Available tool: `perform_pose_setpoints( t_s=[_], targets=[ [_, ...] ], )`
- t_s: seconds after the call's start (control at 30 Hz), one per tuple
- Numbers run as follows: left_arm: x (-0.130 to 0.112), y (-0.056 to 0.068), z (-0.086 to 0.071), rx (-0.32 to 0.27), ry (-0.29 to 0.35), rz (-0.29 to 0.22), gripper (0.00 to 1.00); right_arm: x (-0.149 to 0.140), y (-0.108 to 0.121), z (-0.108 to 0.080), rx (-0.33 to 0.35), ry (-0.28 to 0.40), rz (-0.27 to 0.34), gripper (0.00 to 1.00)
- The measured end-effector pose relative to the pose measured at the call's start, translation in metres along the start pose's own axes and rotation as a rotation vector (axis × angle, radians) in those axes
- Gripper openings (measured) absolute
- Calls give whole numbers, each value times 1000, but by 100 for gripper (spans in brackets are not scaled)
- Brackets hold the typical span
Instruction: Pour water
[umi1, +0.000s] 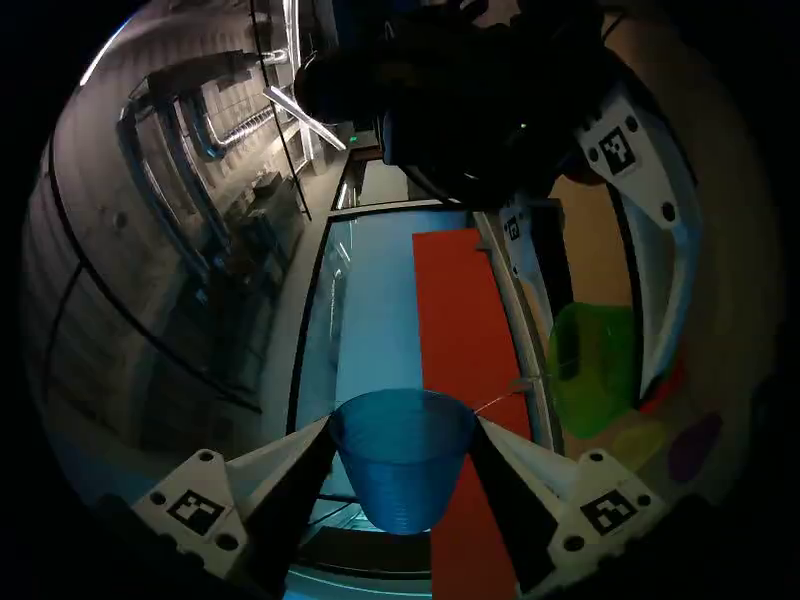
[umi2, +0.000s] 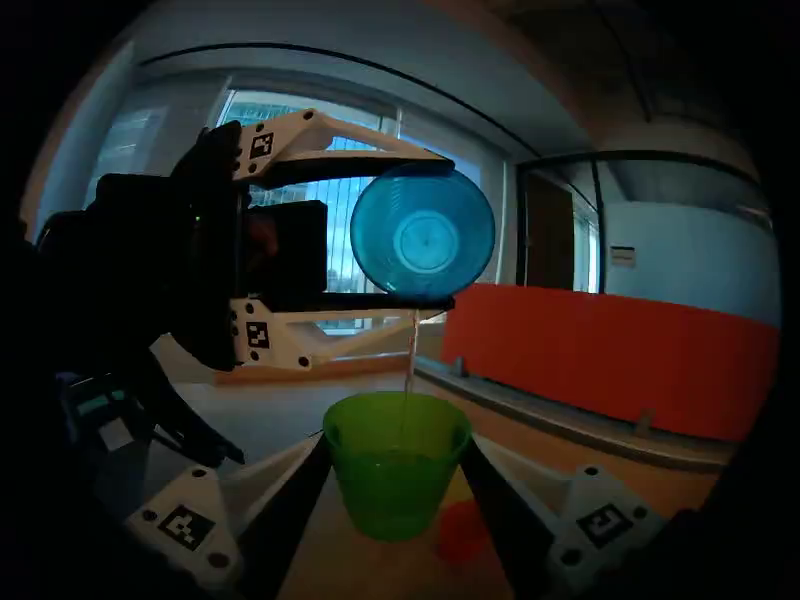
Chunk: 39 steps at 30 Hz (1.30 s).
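The left tool is clamped on a blue plastic cup, with one finger on each side of its wall. The cup lies tipped on its side, and its mouth is turned toward the right tool. The right tool is clamped in the same way on a green plastic cup, which stands upright between its fingers, lower than the blue one. I cannot tell if it touches the bench. A thin stream of water falls from the lower rim of the blue cup into the green cup, where some water seems to be collected. In my judgement the main risk is a spill. The stream is thin and the green mouth is not wide, so a small drift of either hand could put water on the rim or on the bench. A too quick tilt could throw the water past the cup, and a too slow one could let it run down the blue wall. The green cup also becomes heavier, so it might slip between the fingers. I count two tools, two cups and one stream. Beneath the right tool there are also a red thing, a yellow one and a purple one, which I cannot identify.
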<state>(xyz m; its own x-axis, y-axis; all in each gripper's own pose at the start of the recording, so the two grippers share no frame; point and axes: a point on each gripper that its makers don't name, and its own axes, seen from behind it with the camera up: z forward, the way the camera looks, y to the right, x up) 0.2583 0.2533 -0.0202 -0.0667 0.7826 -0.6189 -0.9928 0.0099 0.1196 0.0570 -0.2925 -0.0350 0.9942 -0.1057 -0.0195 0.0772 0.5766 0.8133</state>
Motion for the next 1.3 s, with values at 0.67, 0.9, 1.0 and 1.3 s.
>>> perform_pose_setpoints(
  t_s=[0.67,0.9,1.0,1.3],
  targets=[
    [-7,-2,3,6,0,-110,88,0,3,-2,-6,4,2,89],
    [-11,1,4,-8,2,-295,88,1,5,-4,-14,12,7,89],
    [-12,2,4,-16,9,-398,88,1,6,-5,-15,15,7,89],
    [-16,3,-1,-44,34,-718,88,5,7,-8,-20,24,6,90]
  ],
)
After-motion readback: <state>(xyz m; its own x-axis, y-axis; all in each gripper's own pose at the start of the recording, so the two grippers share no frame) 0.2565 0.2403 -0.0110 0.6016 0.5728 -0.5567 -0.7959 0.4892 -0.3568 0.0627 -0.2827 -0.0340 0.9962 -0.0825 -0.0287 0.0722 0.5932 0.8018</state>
